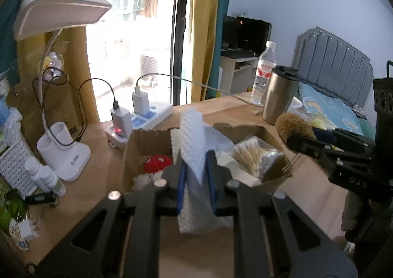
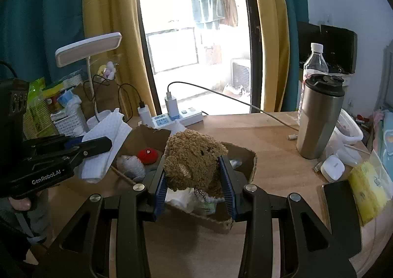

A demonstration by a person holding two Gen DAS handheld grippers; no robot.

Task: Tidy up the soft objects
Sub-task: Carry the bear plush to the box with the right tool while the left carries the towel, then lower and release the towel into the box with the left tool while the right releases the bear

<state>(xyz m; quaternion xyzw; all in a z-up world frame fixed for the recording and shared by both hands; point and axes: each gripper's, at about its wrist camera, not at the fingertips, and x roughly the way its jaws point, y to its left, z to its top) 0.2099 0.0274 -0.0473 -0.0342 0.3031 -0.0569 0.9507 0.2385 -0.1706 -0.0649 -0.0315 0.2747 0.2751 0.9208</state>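
Sunlit curtains and a balcony door back a wooden desk [image 2: 270, 135] crowded with a lamp, a power strip, a steel tumbler [image 2: 319, 118] and a water bottle. At its middle sits an open cardboard box [image 2: 245, 155] already holding a red crocheted ball [image 2: 147, 155] and bagged bits. The right gripper [image 2: 194, 179] is clamped on a brown plush toy [image 2: 194, 155], held just over the box; the left gripper [image 1: 196, 179] is pinched on a folded white textured cloth [image 1: 192, 135] above the box's left side. Both items look light and limp: the plush should squash under the pads, so a grip across its thick body seems safest, while the cloth will likely droop and unfold unless taken near its fold.
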